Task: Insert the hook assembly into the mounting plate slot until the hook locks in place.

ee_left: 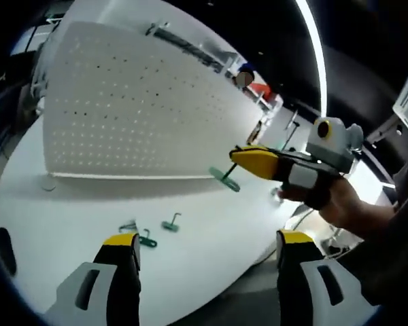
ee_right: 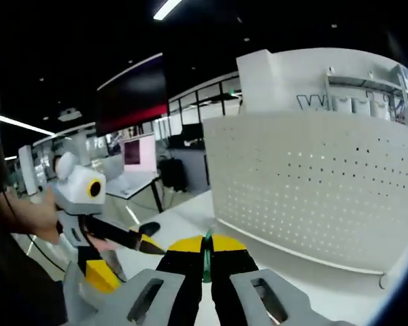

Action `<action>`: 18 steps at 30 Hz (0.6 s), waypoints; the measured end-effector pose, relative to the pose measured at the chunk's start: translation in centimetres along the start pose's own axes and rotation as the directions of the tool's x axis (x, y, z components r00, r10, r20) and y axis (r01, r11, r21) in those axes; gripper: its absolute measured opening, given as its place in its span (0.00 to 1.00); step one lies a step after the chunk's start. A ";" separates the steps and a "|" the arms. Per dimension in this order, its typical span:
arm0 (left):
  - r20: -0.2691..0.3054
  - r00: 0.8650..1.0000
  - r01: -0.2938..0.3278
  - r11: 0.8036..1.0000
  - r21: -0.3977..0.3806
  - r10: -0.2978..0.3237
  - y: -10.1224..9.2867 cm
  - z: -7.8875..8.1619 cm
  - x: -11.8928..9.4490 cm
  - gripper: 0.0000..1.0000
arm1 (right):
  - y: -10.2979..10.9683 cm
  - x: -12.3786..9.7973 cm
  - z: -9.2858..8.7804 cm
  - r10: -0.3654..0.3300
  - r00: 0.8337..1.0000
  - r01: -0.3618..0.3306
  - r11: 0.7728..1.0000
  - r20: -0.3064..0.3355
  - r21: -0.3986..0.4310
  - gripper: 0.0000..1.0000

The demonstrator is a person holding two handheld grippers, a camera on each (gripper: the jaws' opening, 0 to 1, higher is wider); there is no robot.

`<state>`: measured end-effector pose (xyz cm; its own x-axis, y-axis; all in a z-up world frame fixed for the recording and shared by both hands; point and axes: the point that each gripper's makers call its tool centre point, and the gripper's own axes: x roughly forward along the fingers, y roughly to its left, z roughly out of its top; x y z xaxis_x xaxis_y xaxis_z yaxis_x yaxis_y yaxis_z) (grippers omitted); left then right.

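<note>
- While my right gripper [ee_left: 234,157] hangs over the white tabletop [ee_left: 211,231], its yellow-tipped jaws are pressed together on a green hook assembly [ee_left: 224,178], whose round base dangles just below the tips
- From the right gripper view, I see that green hook [ee_right: 207,261] pinched between the closed jaws
- My left gripper [ee_left: 207,248] is spread wide, holding nothing
- Two more green hooks [ee_left: 160,231] lie on the tabletop near its left jaw
- White perforated mounting plate [ee_left: 136,109] stands upright behind them, well apart from the held hook

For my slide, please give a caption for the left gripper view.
Right gripper carries a green hook toward the white pegboard.
</note>
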<state>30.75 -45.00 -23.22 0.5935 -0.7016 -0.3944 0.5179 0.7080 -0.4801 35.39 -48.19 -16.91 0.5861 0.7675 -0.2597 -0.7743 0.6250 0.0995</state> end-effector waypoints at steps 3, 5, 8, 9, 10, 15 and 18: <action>0.018 1.000 0.004 1.000 -0.010 -0.003 -0.1 0.6 0.1 0.82 | 1.0 0.0 0.2 0.023 1.000 -0.023 1.000 0.009 -0.005 0.00; 0.050 0.999 0.014 1.000 -0.019 -0.013 -0.3 1.3 0.0 0.78 | 1.7 0.0 0.3 0.039 0.999 -0.039 0.999 0.019 -0.002 0.00; 0.095 0.995 0.037 0.998 -0.055 -0.032 -0.5 2.2 -0.2 0.70 | 2.5 -0.1 0.3 0.054 0.998 -0.054 0.999 0.028 -0.004 0.00; 0.114 0.993 0.041 0.997 -0.065 -0.033 -0.5 2.5 -0.3 0.68 | 2.8 -0.1 0.3 0.062 0.998 -0.062 0.998 0.032 -0.005 0.00; 0.119 0.992 0.042 0.997 -0.071 -0.033 -0.5 2.7 -0.4 0.67 | 3.0 -0.1 0.4 0.067 0.997 -0.067 0.998 0.034 -0.007 0.00; 0.128 0.991 0.056 0.997 -0.054 -0.048 -0.8 3.0 -0.6 0.53 | 3.9 -0.3 1.1 0.080 0.995 -0.079 0.997 0.066 -0.013 0.00; 0.141 0.988 0.078 0.995 -0.068 -0.068 -1.1 3.3 -0.7 0.48 | 4.3 -0.3 1.5 0.090 0.992 -0.088 0.996 0.085 -0.024 0.00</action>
<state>31.78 -45.07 -19.83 0.6379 -0.7296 -0.2465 0.5196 0.6440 -0.5615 32.26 -45.55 -14.93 0.5322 0.8299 -0.1675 -0.8285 0.5512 0.0988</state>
